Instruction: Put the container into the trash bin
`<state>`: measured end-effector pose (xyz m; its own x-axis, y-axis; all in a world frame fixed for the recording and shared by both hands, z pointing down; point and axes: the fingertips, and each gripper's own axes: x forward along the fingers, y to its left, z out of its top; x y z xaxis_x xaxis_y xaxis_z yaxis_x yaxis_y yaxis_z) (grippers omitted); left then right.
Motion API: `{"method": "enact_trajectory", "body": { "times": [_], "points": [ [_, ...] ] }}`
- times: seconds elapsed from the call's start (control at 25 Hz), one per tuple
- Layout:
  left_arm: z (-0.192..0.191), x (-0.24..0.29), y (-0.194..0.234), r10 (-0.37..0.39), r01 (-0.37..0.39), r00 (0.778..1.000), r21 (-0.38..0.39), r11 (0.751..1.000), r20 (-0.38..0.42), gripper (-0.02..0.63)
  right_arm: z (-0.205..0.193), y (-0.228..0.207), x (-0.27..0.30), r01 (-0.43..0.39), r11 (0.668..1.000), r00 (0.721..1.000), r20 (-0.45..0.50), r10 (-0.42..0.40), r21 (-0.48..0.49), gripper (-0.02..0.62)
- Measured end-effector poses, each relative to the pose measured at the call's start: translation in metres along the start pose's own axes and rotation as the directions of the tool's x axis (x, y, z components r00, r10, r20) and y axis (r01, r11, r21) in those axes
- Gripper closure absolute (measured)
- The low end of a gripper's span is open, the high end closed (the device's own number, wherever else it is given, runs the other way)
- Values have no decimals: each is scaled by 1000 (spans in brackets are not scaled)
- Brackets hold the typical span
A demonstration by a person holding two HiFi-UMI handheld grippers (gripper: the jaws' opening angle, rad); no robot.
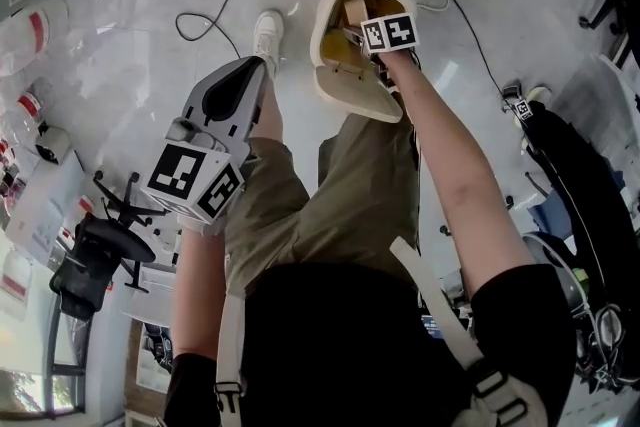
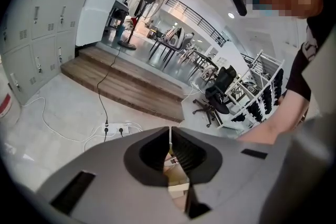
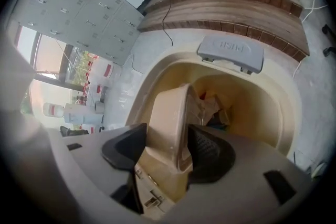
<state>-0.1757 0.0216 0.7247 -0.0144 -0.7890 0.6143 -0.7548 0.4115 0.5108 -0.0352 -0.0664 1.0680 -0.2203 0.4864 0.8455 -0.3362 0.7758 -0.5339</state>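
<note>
Right gripper view: right tool [image 3: 169,147] clamps the beige container [image 3: 168,113] edge-on between its jaws, directly over the open bin [image 3: 144,86], which holds crumpled waste. Left tool [image 2: 170,150] is empty, jaws together, above the floor [image 2: 52,113].

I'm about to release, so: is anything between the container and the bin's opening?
Nothing visible blocks it. The right gripper holds the container over the open mouth of the trash bin; crumpled rubbish lies lower inside, not across the opening.
</note>
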Motion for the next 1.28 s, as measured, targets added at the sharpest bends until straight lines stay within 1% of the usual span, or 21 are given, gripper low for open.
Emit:
{"method": "enact_trajectory", "body": {
  "times": [0.2,0.28,0.4,0.68,1.0,1.28],
  "points": [
    [-3,10,20,2,-2,1000,-70,998,2,598,-2,-11,16,12,1000,1000,-20,-12,1,341],
    [-5,15,27,-1,1,1000,-85,996,-3,598,-2,-17,21,20,1000,999,-26,-19,12,341],
    [-8,22,36,1,-2,1000,-86,996,-18,598,-2,-22,29,25,999,999,-31,-24,28,341],
    [-20,32,50,-2,-3,999,-106,994,-48,598,2,-25,49,22,999,999,-42,-21,26,341],
    [-33,31,61,-3,-5,998,-116,993,-69,598,-4,-25,69,20,999,996,-84,-18,26,339],
    [-33,29,65,-3,-6,998,-119,993,-70,598,-9,-18,71,-17,999,995,-97,20,29,328]
  ]
}}
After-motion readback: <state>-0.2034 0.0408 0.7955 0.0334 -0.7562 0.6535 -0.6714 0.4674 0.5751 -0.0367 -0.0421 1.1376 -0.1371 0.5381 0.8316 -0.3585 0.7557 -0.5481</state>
